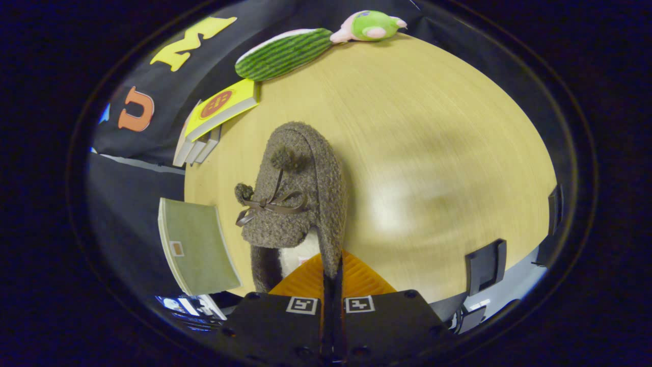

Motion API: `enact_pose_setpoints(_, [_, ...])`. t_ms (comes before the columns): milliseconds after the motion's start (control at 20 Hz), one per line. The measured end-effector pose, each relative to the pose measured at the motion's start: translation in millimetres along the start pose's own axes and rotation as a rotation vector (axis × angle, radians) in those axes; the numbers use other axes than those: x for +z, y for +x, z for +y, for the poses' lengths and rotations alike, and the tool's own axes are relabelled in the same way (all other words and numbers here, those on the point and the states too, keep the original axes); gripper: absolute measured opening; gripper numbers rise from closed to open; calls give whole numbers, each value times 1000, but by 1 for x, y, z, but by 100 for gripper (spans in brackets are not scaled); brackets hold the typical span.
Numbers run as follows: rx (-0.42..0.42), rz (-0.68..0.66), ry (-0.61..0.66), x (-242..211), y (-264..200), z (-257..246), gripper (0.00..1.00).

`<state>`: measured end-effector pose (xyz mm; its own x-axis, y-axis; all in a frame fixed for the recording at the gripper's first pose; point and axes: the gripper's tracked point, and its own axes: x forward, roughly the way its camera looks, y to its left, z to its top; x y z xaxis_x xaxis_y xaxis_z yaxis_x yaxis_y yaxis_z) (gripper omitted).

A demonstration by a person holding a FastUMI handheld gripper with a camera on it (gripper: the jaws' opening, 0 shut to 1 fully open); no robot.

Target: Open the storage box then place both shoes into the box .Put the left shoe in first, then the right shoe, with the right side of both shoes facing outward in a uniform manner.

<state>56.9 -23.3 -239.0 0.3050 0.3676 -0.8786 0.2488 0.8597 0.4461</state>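
Gripper view, table (433,153): round pale wooden top taking up most of the frame, bare across its right half.
Slipper (298,193): brown fuzzy shoe at centre frame, toe pointing to the top, a dark ribbon bow and two pompoms on its upper, pale lining at the heel opening.
Gripper (332,272): at bottom centre, its two fingers drawn close and pinching the slipper's heel rim between them.
Green book (196,244): lower left, lying at the table edge, left of the slipper.
Watermelon plush (282,53): upper centre, by the far table edge.
Yellow book (221,107): upper left, atop a small stack.
Green plush toy (369,25): top of frame, touching the watermelon plush's right end.
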Motion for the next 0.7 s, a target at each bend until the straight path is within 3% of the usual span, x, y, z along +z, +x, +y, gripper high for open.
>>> enact_pose_setpoints(300, [169, -1, -93, -37, -44, 126, 6])
enact_pose_setpoints(700, [248, -77, -247, -61, -66, 289, 6])
